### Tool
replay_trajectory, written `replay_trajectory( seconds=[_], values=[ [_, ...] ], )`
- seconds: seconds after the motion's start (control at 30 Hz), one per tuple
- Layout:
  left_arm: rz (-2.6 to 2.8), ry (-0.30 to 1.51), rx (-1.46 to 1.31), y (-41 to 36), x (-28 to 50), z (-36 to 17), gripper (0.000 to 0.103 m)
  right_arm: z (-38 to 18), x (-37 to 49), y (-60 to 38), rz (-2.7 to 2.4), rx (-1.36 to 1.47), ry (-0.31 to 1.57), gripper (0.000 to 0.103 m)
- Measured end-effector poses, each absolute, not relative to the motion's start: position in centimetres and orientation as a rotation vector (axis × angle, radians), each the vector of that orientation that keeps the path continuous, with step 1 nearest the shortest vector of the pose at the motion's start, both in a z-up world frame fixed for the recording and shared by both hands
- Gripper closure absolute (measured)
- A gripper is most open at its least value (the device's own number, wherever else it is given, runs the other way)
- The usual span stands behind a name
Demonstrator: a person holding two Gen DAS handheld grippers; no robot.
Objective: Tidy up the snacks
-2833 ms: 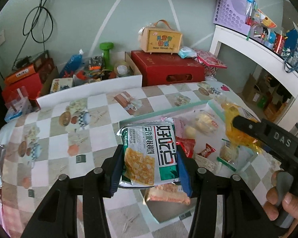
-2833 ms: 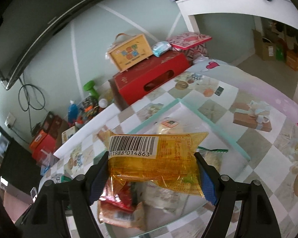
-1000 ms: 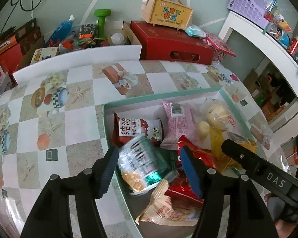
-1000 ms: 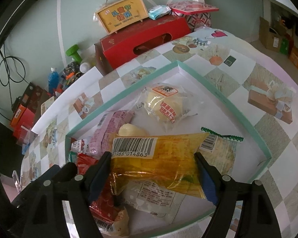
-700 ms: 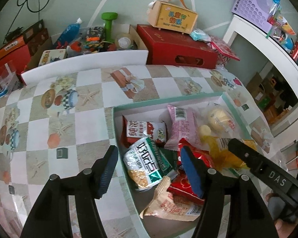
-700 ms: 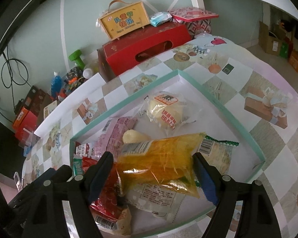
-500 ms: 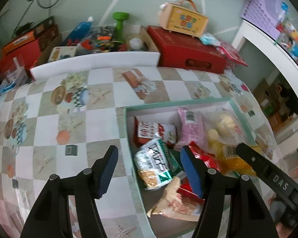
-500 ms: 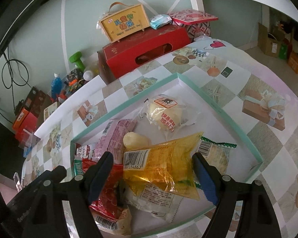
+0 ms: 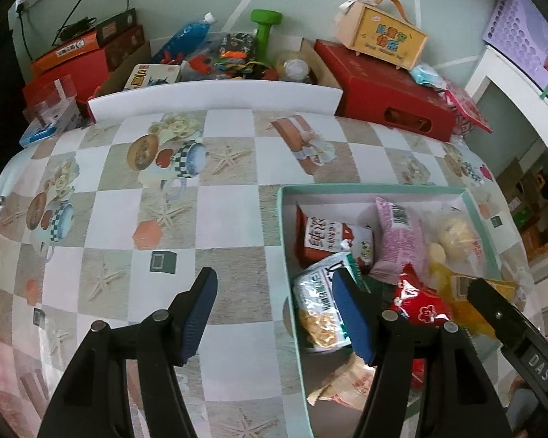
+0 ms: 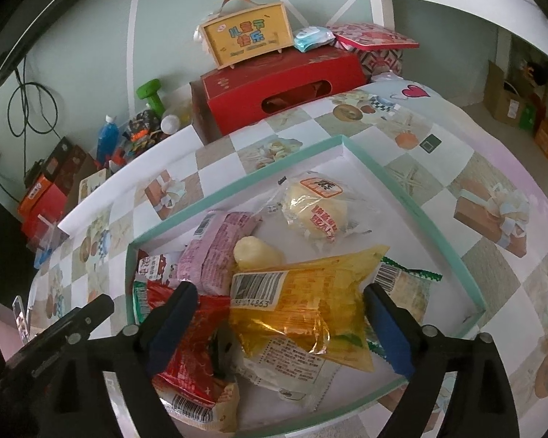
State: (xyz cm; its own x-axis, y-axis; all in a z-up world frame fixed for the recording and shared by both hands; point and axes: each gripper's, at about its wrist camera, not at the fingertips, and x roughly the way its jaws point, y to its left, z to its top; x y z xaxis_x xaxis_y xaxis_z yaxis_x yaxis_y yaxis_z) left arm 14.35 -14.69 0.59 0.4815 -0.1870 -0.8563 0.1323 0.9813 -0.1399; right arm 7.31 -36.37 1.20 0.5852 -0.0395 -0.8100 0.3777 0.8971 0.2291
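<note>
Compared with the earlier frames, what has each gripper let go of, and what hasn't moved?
The left gripper released the green-and-white cracker bag into the teal tray and has slid left over the tablecloth; its jaws are opening and empty. The right gripper lowered the yellow packet onto the pile; its jaws are opening and the packet lies loose between them. The tray and the red box stayed put.

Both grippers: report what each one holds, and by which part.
Nothing is held. The left gripper opens over bare tablecloth beside the box. The right gripper is opening; the yellow snack bag lies between its jaws in the box, released.
</note>
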Motion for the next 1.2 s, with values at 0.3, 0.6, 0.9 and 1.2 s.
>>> replay_trajectory(
  seconds=[0.3,0.6,0.9,1.2],
  values=[
    [-0.112,1.047,-0.039,-13.8,14.7,0.1,0.013,1.2,7.5,-36.2,-0.246,0.386,0.917,0.003],
    [-0.031,1.021,-0.060,-12.4,14.8,-0.1,0.001,1.3,7.4,-36.0,-0.237,0.386,0.898,0.000],
    [-0.012,1.024,-0.070,-11.8,14.3,0.4,0.001,1.6,7.2,-35.5,-0.227,0.354,0.896,0.000],
    [0.121,0.972,0.013,-10.6,11.6,1.7,0.001,2.0,6.3,-34.5,-0.213,0.318,0.894,0.000]
  ],
)
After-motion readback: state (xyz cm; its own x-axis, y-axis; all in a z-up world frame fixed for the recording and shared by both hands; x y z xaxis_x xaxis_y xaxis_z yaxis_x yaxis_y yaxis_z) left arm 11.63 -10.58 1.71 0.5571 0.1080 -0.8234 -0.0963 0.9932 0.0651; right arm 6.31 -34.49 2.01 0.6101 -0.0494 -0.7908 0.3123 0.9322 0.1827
